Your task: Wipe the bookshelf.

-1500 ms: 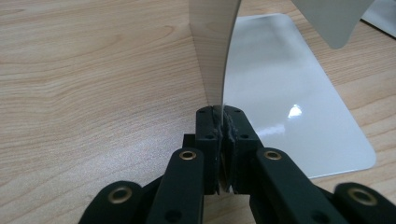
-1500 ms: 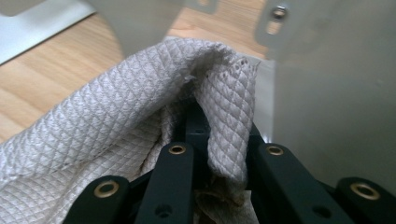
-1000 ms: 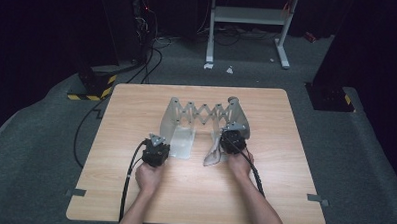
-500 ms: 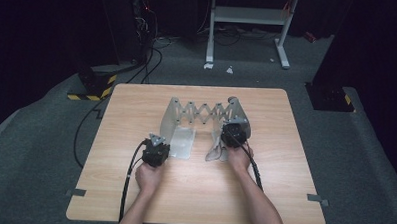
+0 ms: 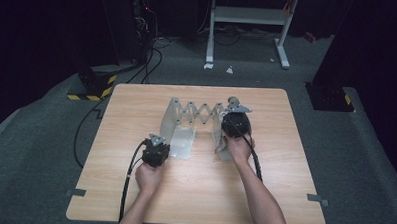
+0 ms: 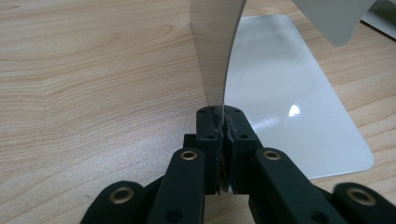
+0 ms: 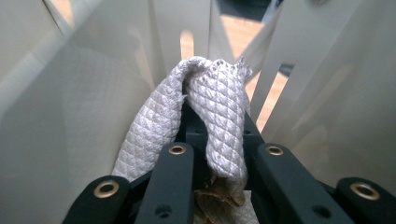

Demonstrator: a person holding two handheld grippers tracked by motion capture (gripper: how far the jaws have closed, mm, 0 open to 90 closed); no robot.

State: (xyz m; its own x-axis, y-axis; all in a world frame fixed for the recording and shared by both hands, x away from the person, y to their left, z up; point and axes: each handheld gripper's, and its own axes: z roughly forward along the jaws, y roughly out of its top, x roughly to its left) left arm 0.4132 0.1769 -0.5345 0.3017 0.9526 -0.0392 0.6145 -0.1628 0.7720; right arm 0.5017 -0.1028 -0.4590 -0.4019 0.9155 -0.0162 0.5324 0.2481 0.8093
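The wooden table (image 5: 136, 115) takes up the middle of the room, pale grain under the light, with dark carpet all round it. On its far half stands a light grey folding rack (image 5: 196, 114): two upright end panels joined by a zigzag scissor lattice, and a flat glossy base plate (image 5: 183, 144) lying on the table below the left panel. The person's forearms come in from the near edge, one to each end of the rack.

The right gripper (image 5: 234, 124) is up against the rack's right end panel, the hand wrapped round it from behind. In the right gripper view its jaws are clenched on a bunched white quilted cloth (image 7: 205, 107), which folds over their tips and hangs down between them; the pale slats of the rack (image 7: 303, 93) stand close on every side, so the cloth sits inside the rack's right end.

The left gripper (image 5: 156, 151) rests low at the near left corner of the base plate. In the left gripper view its jaws are closed tight on the thin lower edge of a curved grey panel (image 6: 215, 51) that rises straight up from them, with the shiny base plate (image 6: 289, 102) lying flat on the table just to the right.
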